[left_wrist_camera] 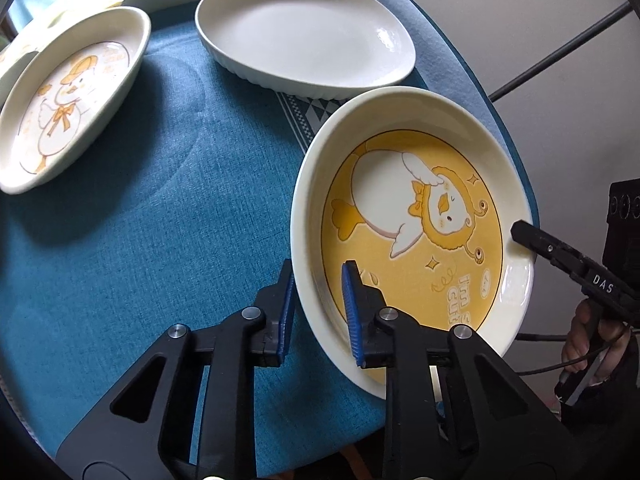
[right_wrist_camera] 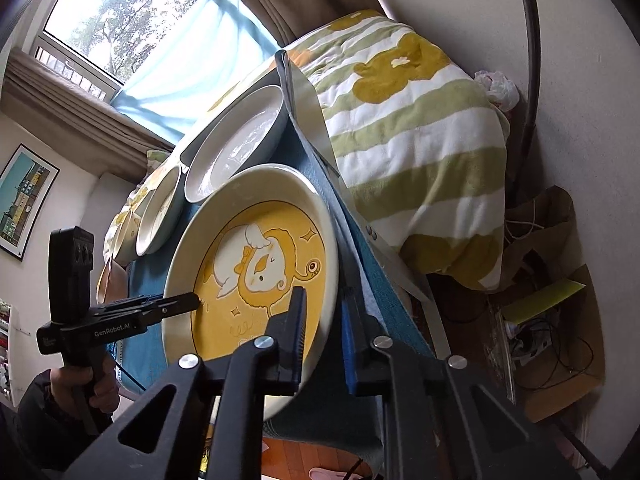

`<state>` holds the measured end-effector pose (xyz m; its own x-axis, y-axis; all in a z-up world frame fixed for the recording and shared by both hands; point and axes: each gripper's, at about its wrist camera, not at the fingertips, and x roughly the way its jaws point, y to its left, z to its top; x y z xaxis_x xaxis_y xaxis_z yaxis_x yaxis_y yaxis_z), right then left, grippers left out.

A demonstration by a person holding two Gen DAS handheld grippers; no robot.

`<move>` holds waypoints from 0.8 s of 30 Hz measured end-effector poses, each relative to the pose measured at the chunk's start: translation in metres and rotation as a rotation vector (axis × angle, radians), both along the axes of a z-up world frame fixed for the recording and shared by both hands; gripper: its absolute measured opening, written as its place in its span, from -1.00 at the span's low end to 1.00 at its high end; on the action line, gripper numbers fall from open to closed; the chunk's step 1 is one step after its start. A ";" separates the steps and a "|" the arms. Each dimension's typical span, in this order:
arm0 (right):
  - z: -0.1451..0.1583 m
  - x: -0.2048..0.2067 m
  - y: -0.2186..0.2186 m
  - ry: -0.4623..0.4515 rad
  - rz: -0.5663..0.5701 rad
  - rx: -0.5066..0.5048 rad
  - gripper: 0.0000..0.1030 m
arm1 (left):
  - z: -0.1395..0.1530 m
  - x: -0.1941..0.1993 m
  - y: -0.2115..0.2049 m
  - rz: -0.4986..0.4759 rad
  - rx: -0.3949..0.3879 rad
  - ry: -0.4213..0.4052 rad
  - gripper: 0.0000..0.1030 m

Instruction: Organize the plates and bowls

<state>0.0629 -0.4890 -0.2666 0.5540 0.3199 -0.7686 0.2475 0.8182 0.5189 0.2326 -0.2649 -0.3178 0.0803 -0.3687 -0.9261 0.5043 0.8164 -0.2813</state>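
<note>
Gripping from both sides, you've got the yellow duck plate (left_wrist_camera: 416,216) caught at opposite rims. Your left gripper (left_wrist_camera: 318,312) straddles the near rim, one blue pad inside, one outside, spread a bit wider than the rim, so no real clamp. Your right gripper (right_wrist_camera: 324,332) does the same on its edge, and I can't tell whether it pinches. That plate sits at the edge of the blue tablecloth (left_wrist_camera: 140,208). Farther back: a plain white oval dish (left_wrist_camera: 304,28) and a cream duck plate (left_wrist_camera: 68,92), well apart.
</note>
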 end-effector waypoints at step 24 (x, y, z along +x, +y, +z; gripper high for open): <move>0.030 0.010 0.026 -0.029 0.115 -0.187 -0.77 | 0.050 -0.029 0.001 0.031 0.047 -0.158 -0.66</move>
